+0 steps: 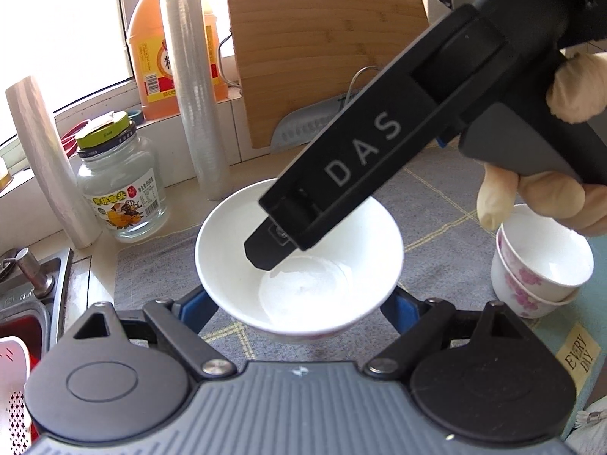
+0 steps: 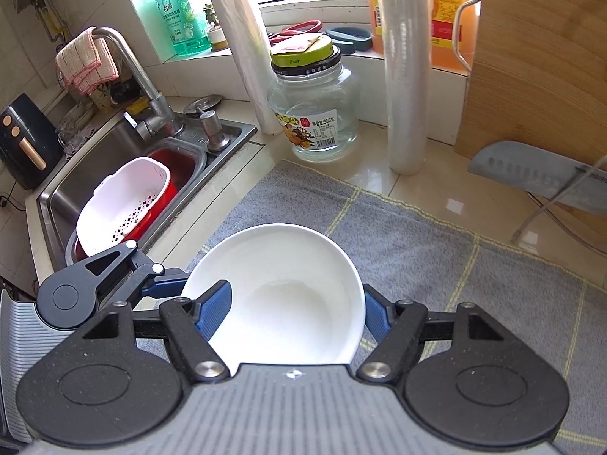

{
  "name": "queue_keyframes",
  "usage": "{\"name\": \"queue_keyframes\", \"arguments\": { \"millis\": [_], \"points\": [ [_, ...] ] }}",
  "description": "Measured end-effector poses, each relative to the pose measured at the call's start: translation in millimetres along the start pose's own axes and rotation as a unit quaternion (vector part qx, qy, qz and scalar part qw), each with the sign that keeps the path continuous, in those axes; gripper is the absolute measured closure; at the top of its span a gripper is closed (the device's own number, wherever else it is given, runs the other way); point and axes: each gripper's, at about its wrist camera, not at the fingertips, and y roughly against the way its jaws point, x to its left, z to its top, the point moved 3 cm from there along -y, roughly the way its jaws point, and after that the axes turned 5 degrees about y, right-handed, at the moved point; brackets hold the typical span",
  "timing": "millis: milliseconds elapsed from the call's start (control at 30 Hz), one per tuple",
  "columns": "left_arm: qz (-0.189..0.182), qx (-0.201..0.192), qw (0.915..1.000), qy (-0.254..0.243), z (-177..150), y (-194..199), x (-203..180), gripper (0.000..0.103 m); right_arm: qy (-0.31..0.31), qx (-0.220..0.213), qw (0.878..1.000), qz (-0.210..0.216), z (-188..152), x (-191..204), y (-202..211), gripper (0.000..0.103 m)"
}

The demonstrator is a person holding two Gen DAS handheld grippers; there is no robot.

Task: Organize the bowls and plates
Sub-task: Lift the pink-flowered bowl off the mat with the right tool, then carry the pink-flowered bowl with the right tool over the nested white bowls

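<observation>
A white bowl point(image 1: 303, 265) point(image 2: 288, 288) hangs just above the grey mat point(image 2: 436, 265), held by both grippers. My left gripper point(image 1: 297, 297) is shut on it, a blue pad against each outer side. In the right wrist view one of its fingers point(image 2: 167, 288) touches the bowl's left wall. My right gripper point(image 2: 294, 309) is shut on the same bowl, its left pad inside the rim and its right pad outside. In the left wrist view the right gripper point(image 1: 265, 250) dips into the bowl from the upper right, held by a gloved hand point(image 1: 569, 87). Two stacked flowered cups point(image 1: 538, 265) stand on the right.
Behind the mat stand a glass jar point(image 2: 315, 113), two rolls of wrap point(image 2: 406, 76) point(image 2: 246, 57), an orange bottle point(image 1: 151, 49) and a wooden cutting board point(image 1: 326, 49) with a grey cleaver point(image 2: 531, 174). At the left is the sink point(image 2: 114, 144), holding a white colander point(image 2: 121, 204) under the faucet point(image 2: 144, 76).
</observation>
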Motion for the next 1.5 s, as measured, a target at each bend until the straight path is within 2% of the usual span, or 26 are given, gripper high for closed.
{"name": "queue_keyframes", "arguments": {
  "millis": [567,1100,1500],
  "points": [
    [-0.071,-0.003,0.9954,-0.065,12.5,15.0,-63.3,0.012,-0.061,-0.016,0.997,-0.044,-50.6,-29.3,62.0,0.025],
    [-0.16,-0.012,0.9794,-0.123,24.6,1.6,-129.1,0.012,-0.133,-0.032,0.983,-0.119,-103.3,-69.4,119.4,0.025],
    [-0.197,0.008,0.969,-0.149,13.6,-9.0,-163.9,0.012,-0.177,-0.026,0.974,-0.14,-140.1,-85.1,133.8,0.025]
  ]
}}
